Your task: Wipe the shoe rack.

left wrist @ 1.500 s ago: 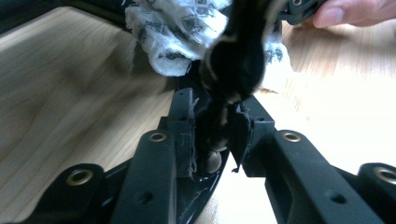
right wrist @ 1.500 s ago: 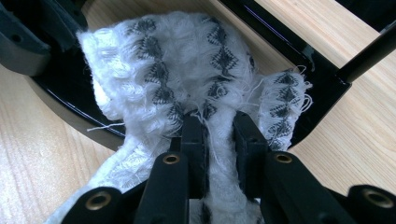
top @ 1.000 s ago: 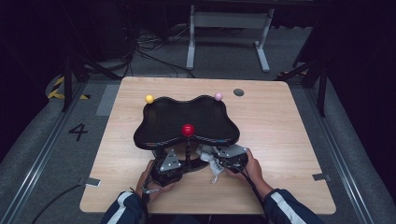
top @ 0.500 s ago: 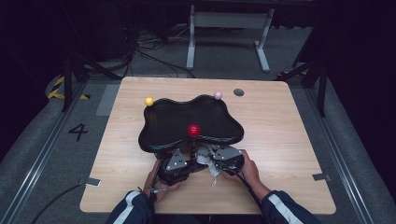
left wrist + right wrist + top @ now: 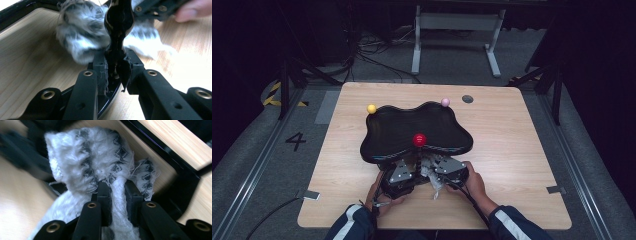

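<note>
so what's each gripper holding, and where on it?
Left gripper: black tray, clamped on its near rim. Right gripper: white patterned cloth, pinched on a bunched fold.

The high view looks forward and down on the whole table (image 5: 522, 165) from above its near side, while each gripper view sits low and very close behind its own jaws, all three sharing the black tray's (image 5: 387, 130) near rim and the white cloth (image 5: 100, 152).
</note>
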`<state>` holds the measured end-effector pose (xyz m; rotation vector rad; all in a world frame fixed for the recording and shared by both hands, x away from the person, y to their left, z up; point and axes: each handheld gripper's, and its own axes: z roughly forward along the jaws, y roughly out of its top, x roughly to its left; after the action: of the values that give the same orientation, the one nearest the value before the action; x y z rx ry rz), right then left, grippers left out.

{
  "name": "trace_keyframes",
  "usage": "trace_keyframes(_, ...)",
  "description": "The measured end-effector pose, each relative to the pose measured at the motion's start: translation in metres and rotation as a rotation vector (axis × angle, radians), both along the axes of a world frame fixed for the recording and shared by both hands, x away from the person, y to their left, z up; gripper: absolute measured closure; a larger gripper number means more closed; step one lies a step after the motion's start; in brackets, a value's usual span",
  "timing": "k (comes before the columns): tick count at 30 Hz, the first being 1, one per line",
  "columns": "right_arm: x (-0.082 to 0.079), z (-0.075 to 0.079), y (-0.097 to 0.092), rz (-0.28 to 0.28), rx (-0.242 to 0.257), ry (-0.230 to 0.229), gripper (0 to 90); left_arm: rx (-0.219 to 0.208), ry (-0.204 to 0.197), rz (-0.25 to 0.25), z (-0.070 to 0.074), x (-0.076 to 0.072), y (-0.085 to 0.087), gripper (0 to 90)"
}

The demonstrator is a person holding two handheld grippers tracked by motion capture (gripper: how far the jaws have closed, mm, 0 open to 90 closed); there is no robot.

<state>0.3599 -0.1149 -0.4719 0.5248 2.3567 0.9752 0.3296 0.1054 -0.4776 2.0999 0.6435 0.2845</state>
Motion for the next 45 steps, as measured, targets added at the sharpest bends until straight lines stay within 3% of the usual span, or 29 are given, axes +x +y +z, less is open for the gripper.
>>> trace_keyframes(3, 0.011, -0.001, -0.015, -0.059, 0.014, 0.019, 77.5, -0.007, 0.0, -0.001, -0.001, 0.0, 0.0, 75.2)
trace_keyframes(6, 0.017, 0.0, -0.024, -0.069, -0.01, -0.002, 77.5, -0.001, 0.001, -0.004, 0.0, 0.0, 0.0, 75.2)
trace_keyframes(8, 0.017, -0.001, -0.023, -0.077, 0.017, 0.016, 77.6, -0.004, -0.004, -0.007, 0.0, 0.001, 0.0, 75.2)
trace_keyframes(9, 0.018, 0.0, -0.026, -0.056, -0.032, -0.006, 77.6, -0.006, -0.003, -0.006, 0.0, 0.001, 0.0, 75.2)
trace_keyframes(10, 0.015, 0.0, -0.022, -0.072, -0.002, 0.008, 77.6, -0.005, -0.004, -0.008, 0.0, 0.001, 0.0, 75.2)
trace_keyframes(11, 0.011, -0.001, -0.019, -0.049, 0.03, 0.035, 77.6, -0.006, -0.004, -0.008, 0.0, 0.001, 0.0, 75.2)
trace_keyframes(18, -0.009, 0.003, 0.0, 0.044, 0.047, 0.019, 77.9, -0.004, -0.003, -0.009, 0.0, 0.001, 0.0, 75.2)
trace_keyframes(27, -0.016, 0.004, 0.004, 0.081, 0.037, 0.006, 77.8, -0.003, 0.002, -0.006, 0.0, 0.001, 0.0, 75.1)
trace_keyframes(30, -0.012, 0.004, 0.0, 0.062, 0.01, -0.012, 77.9, -0.005, -0.002, -0.007, 0.0, 0.0, 0.0, 75.0)
trace_keyframes(34, 0.001, 0.0, -0.012, -0.011, -0.002, 0.004, 77.9, -0.001, 0.002, -0.004, 0.0, 0.0, 0.0, 74.9)
trace_keyframes(37, 0.011, -0.001, -0.023, -0.047, 0.024, 0.023, 77.8, 0.0, 0.002, -0.005, 0.0, 0.0, 0.0, 74.9)
trace_keyframes(42, 0.011, -0.001, -0.025, -0.061, 0.024, 0.025, 77.9, 0.004, 0.01, -0.004, 0.001, 0.001, 0.0, 75.1)
trace_keyframes(45, 0.003, 0.0, -0.018, -0.025, 0.039, 0.035, 78.1, -0.003, 0.007, -0.007, 0.0, 0.001, -0.002, 75.1)
